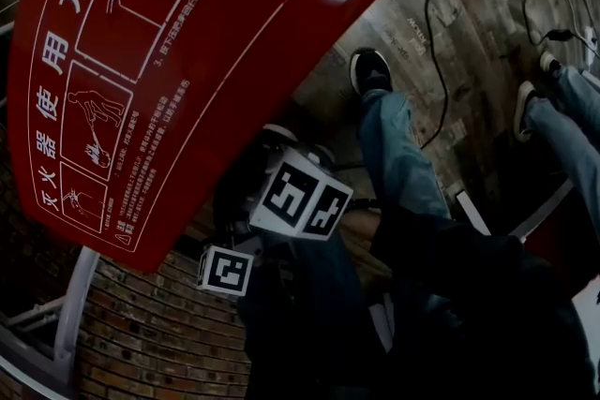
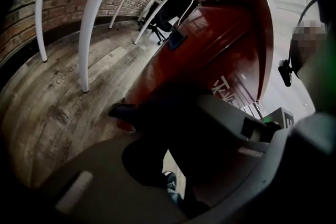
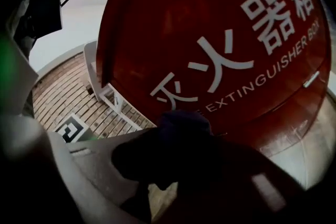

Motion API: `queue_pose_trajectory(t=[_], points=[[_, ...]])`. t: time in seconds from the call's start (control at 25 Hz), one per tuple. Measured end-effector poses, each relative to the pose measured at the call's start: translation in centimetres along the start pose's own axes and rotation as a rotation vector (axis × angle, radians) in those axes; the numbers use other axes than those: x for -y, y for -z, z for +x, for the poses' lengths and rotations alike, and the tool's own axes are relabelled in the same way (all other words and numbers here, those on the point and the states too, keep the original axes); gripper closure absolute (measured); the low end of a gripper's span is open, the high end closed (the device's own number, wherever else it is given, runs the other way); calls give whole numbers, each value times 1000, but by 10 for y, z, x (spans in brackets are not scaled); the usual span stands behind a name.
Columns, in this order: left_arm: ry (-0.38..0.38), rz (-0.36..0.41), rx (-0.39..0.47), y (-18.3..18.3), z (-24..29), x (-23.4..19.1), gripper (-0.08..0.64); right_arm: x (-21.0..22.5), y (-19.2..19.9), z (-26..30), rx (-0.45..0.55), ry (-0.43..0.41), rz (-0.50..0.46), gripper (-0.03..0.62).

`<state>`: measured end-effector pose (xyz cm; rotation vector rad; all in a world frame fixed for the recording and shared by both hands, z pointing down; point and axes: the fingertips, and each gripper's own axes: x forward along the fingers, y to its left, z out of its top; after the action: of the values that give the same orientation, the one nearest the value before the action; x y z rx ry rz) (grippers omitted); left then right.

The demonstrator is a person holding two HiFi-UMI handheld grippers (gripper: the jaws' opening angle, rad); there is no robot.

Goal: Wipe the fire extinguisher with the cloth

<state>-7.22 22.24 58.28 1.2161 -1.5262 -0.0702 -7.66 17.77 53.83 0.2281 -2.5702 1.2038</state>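
Your right gripper (image 3: 178, 152) pinches the dark cloth (image 3: 184, 123) in a bunched wad. Your left gripper (image 2: 163, 136), jaws pressed tight, seems to nip another fold. If you pull the two apart, the cloth may slip free. Just beyond stands the red extinguisher box (image 3: 220, 34), with no extinguisher showing, so you might wipe only the box. Farther off, cables (image 1: 429, 33) cross the floor near your feet.

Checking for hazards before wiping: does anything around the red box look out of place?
Loose cables trail across the wooden floor right beside the person's shoe, which looks like a possible trip hazard. The red fire extinguisher box shows no visible damage.
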Motion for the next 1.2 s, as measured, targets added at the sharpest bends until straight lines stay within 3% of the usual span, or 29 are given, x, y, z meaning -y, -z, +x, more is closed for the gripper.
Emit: queue_pose_trajectory(t=[0.12, 0.32, 0.44, 0.56, 0.68, 0.76, 0.92, 1.04, 1.12, 1.2], points=[[-11, -22, 16, -1, -4, -4, 561, 25, -6, -22, 45, 73, 70, 486], [40, -137, 66, 6, 2, 19, 561, 113, -38, -103, 175, 355, 130, 488], [30, -74, 44, 15, 4, 34, 561, 158, -66, -160, 279, 497, 179, 488], [28, -21, 23, 21, 5, 49, 561, 173, -83, -183, 298, 531, 191, 488], [37, -41, 33, 22, 5, 60, 561, 160, -82, -173, 265, 494, 187, 488], [42, -41, 38, 21, 5, 65, 561, 136, -75, -152, 217, 426, 178, 488], [43, -44, 53, 15, 2, 68, 561, 43, -52, -81, 65, 160, 78, 488], [15, -67, 80, 10, -6, 57, 561, -24, -44, -36, 6, -17, 8, 488], [-1, -80, 91, 9, -12, 50, 561, -37, -41, -28, 5, -44, 19, 488], [-10, -88, 99, 8, -19, 44, 561, -30, -42, -35, 15, -16, 19, 488]])
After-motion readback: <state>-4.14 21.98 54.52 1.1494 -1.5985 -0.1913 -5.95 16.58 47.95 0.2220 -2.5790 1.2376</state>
